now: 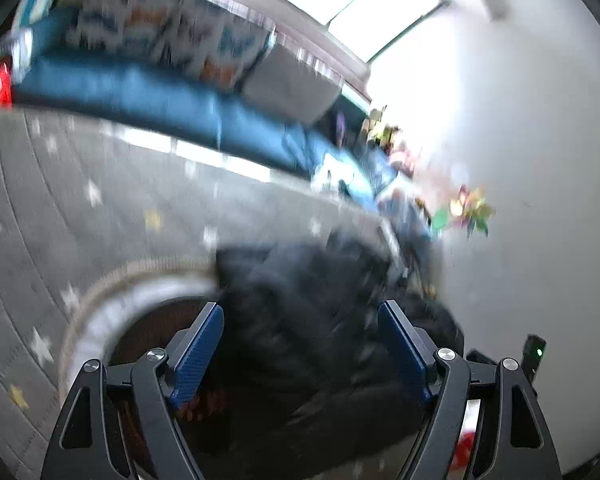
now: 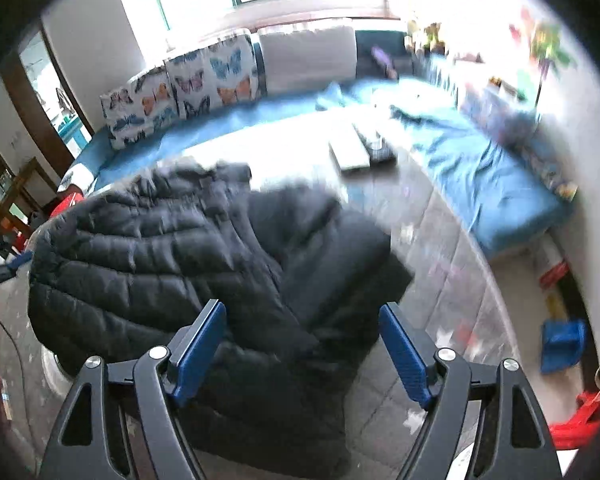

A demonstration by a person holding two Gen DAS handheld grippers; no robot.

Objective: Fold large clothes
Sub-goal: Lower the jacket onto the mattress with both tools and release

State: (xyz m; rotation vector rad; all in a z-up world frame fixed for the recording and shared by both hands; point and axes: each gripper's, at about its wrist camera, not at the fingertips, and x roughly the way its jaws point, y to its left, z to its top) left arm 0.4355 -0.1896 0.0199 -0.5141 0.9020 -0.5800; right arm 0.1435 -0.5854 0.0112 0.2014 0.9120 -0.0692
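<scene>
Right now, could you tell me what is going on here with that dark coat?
A person is folding a black puffer jacket that lies in a heap on a grey star-patterned mat, using a handheld gripper in each hand. The left gripper and the right gripper both hang over the jacket with jaws wide open and nothing clamped. The left view is blurred. A blue sofa with butterfly cushions runs behind.
</scene>
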